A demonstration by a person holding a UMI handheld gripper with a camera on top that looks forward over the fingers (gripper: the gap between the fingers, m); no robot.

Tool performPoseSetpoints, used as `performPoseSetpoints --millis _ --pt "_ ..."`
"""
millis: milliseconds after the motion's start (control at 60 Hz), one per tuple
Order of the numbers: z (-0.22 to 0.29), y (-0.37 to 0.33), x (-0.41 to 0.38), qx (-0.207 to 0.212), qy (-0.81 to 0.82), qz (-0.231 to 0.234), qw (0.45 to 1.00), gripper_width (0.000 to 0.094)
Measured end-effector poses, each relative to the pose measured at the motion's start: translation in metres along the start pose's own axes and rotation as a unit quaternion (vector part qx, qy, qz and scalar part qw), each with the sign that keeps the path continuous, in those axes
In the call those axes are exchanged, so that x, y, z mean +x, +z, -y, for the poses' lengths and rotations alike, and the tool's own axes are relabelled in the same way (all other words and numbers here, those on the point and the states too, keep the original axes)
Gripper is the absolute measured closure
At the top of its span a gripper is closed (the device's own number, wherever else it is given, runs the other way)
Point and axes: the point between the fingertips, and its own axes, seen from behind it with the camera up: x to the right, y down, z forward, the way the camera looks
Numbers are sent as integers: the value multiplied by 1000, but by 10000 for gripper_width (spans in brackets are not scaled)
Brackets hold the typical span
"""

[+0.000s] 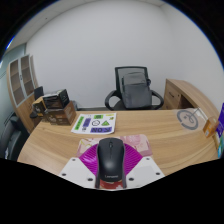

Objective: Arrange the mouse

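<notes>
A black computer mouse (111,160) sits between my gripper's (111,168) two fingers, its front pointing away from me. The magenta pads (86,160) press against it on both sides, so the gripper is shut on the mouse. It is held low over the near part of a wooden table (160,135). The mouse's underside and whether it touches the table are hidden.
A green-and-white printed sheet (95,123) lies on the table beyond the mouse. A black office chair (131,88) stands behind the table. A dark box of items (52,105) is at the far left, and a round pale object (188,118) at the right.
</notes>
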Motion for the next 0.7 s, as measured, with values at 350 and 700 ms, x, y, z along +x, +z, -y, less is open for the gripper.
performPoseSetpoints --millis 350,700 --pt "-64 47 14 -39 -31 -53 997 563" --pt "-34 -36 19 -14 -30 -67 997 71"
